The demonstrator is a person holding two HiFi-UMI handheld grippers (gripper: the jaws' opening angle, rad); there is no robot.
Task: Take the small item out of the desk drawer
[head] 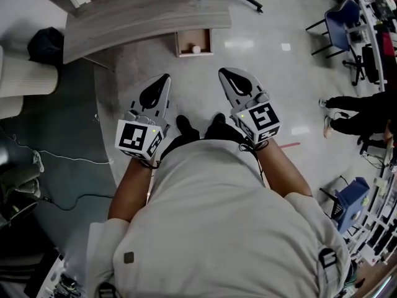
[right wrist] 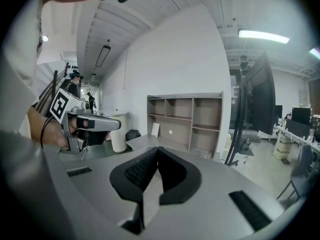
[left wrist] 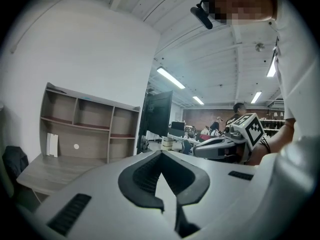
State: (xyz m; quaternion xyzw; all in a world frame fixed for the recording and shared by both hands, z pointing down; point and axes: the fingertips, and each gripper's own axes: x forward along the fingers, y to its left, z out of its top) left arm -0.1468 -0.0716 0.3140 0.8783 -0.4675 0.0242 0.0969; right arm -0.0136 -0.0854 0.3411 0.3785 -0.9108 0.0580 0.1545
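Overhead, a person (head: 217, 228) faces a grey desk (head: 124, 17).
Gripper views alone show a shelf unit (right wrist: 187, 119); the head view alone shows the open drawer (head: 180, 44), beyond the clenched, empty left gripper (head: 165, 77) and right gripper (head: 222, 72), holding a small white item (head: 196, 49).

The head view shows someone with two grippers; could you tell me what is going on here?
A person holds the left gripper and the right gripper, both shut and empty, pointed toward the desk. Its drawer stands open with a small white item inside. Neither gripper has reached it.
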